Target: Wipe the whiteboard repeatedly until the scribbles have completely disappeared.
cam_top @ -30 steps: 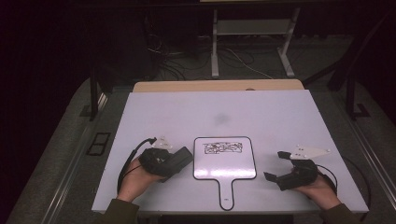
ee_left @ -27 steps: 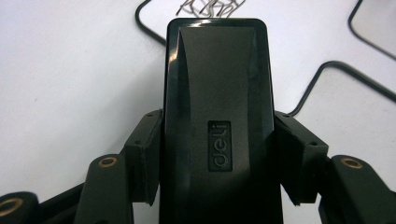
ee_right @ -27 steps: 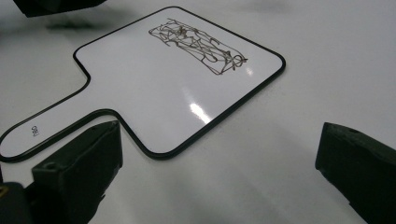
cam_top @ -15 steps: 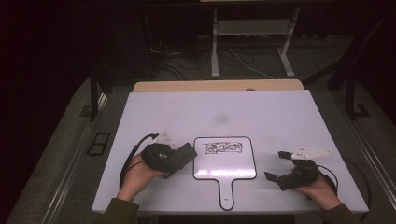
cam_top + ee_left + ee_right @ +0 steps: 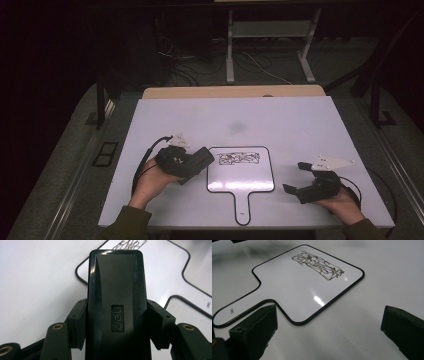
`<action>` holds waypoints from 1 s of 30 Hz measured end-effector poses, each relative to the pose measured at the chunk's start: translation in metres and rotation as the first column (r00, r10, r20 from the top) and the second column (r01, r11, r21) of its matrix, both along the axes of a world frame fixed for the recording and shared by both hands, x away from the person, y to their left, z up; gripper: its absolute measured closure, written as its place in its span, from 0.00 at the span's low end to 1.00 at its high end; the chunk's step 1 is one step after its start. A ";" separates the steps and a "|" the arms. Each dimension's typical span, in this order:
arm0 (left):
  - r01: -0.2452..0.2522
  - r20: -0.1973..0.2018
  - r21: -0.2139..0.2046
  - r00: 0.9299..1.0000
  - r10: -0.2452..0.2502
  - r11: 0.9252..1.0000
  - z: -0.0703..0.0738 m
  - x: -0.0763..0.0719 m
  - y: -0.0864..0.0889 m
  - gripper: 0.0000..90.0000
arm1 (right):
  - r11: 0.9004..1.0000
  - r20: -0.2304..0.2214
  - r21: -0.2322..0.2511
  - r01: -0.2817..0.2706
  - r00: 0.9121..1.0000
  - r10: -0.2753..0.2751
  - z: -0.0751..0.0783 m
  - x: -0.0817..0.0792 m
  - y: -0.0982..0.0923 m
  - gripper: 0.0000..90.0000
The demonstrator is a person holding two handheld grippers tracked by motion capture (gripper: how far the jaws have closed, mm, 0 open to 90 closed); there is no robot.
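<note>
Paddle whiteboard [image 5: 240, 172] on table [image 5: 300, 125], eraser [image 5: 197, 162] left, right gripper [image 5: 300, 178] right.

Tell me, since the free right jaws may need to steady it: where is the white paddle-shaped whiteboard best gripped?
Grip the narrow handle of the white paddle-shaped whiteboard, coming from the near table edge. It lies flat, and only the handle looks slim enough for the open right gripper.

I saw a glossy black plastic eraser block [image 5: 116, 305] with an embossed logo, a white paddle-shaped writing board [image 5: 241, 177] edged in a thin black line and scribbled with tangled dark marker strokes [image 5: 317, 264], and a plain white matte tabletop [image 5: 280, 120] beneath.
</note>
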State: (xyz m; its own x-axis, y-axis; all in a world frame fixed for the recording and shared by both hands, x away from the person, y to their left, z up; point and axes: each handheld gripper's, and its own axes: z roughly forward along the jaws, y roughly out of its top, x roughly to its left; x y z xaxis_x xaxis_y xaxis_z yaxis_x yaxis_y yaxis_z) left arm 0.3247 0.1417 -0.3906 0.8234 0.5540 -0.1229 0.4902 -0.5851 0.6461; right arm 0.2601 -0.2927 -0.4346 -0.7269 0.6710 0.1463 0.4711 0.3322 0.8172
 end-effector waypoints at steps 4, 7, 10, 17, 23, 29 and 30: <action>0.000 -0.001 -0.007 1.000 0.000 1.000 0.000 0.004 -0.002 0.44 | 1.000 0.000 -0.001 0.000 1.000 0.000 0.000 0.000 0.000 0.00; -0.003 -0.006 -0.022 1.000 0.003 1.000 0.001 0.007 -0.004 0.44 | 1.000 -0.001 -0.001 0.002 1.000 -0.002 0.000 0.000 0.000 0.00; 0.006 -0.005 -0.017 1.000 -0.006 1.000 0.003 0.012 -0.006 0.44 | 1.000 0.000 -0.001 0.002 1.000 -0.002 0.000 0.000 -0.001 0.00; 0.013 -0.002 -0.014 1.000 -0.013 1.000 0.005 0.021 -0.015 0.44 | 1.000 0.000 -0.001 0.004 1.000 -0.004 0.000 0.000 -0.001 0.00; 0.000 0.025 0.001 1.000 0.000 1.000 0.010 0.032 -0.027 0.44 | 1.000 0.001 0.002 0.004 1.000 -0.004 0.000 0.000 -0.001 0.00; 0.010 0.039 0.024 0.999 -0.011 1.000 0.013 0.043 -0.041 0.44 | 1.000 0.001 0.004 0.007 1.000 -0.007 0.000 0.001 -0.003 0.00; 0.012 0.041 0.024 0.999 -0.013 1.000 0.012 0.045 -0.043 0.44 | 1.000 0.001 0.004 0.007 1.000 -0.007 0.000 0.001 -0.003 0.00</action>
State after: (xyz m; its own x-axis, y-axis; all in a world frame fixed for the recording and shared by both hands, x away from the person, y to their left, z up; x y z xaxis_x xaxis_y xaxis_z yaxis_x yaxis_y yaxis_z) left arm 0.3696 0.0985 -0.3783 0.8342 0.5463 -0.0756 0.4561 -0.6062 0.6515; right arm 0.2606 -0.2955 -0.4348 -0.7226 0.6752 0.1482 0.4721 0.3254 0.8193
